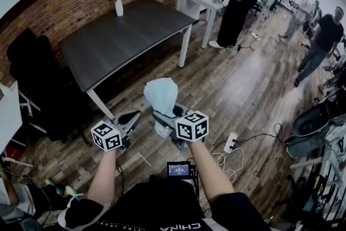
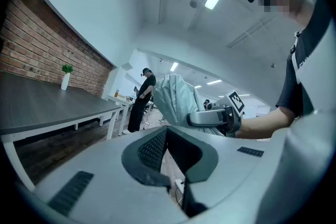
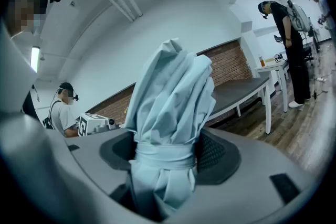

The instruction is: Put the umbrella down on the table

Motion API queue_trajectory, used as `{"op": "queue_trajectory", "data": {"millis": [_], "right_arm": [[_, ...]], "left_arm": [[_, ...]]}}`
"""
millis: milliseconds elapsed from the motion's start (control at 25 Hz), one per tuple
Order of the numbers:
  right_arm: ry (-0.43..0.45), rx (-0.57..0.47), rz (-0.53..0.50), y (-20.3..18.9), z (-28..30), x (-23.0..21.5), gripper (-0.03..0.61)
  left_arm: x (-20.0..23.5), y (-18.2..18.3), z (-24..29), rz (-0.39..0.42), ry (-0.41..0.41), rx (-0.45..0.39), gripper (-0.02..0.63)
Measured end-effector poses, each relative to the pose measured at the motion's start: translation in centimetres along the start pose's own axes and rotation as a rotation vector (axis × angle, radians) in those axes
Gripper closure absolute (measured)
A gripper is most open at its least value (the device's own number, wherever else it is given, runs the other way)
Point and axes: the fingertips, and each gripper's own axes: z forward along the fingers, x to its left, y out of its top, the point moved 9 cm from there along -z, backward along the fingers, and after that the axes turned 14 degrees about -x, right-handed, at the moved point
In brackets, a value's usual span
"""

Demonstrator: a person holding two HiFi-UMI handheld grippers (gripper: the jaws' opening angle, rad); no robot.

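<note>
A: Is the umbrella [image 1: 161, 96] down yet?
B: No. The right gripper [image 1: 165, 115] pinches it upright above the floor, well short of the dark surface [image 1: 124, 35]. The left gripper [image 1: 130, 116] is spread, empty. Carrying and setting down are left.

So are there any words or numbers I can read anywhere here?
"CHINA": white letters, seen upside down, on the person's black shirt.
The smaller print beside it: too small to read.
The small screen at the chest: figures too blurred to read.
The marker cubes: black-and-white patterns only, no words.
</note>
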Motion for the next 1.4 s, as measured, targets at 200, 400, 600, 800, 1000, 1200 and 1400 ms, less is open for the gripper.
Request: {"op": "queue_trajectory", "data": {"millis": [200, 400, 600, 800, 1000, 1200, 1400], "right_arm": [[0.001, 0.000, -0.003, -0.4, 0.1, 0.3, 0.275], [-0.002, -0.008, 0.004, -0.1, -0.3, 0.3, 0.275], [-0.006, -0.014, 0.010, -0.3, -0.8, 0.3, 0.275], [-0.016, -0.017, 0.013, -0.1, -1.1, 0.0, 0.275], [-0.018, -0.019, 0.017, -0.1, -1.1, -0.1, 0.275], [-0.017, -0.018, 0.022, -0.2, -1.1, -0.4, 0.275], [-0.014, -0.017, 0.036, 0.5, -0.6, -1.7, 0.275]], "left_arm": [[0.0, -0.4, -0.1, -0.001, -0.013, 0.004, 0.611], [-0.4, -0.4, 0.2, -0.005, -0.022, 0.005, 0.611], [-0.8, -0.6, 0.6, -0.003, -0.035, 0.003, 0.611], [-1.0, -0.6, 0.9, -0.003, -0.044, 0.008, 0.611], [-1.1, -0.6, 1.0, -0.008, -0.049, 0.008, 0.611], [-1.1, -0.9, 1.3, -0.015, -0.051, 0.012, 0.611], [-0.5, -0.8, 2.4, -0.019, -0.043, 0.021, 0.611]]}}
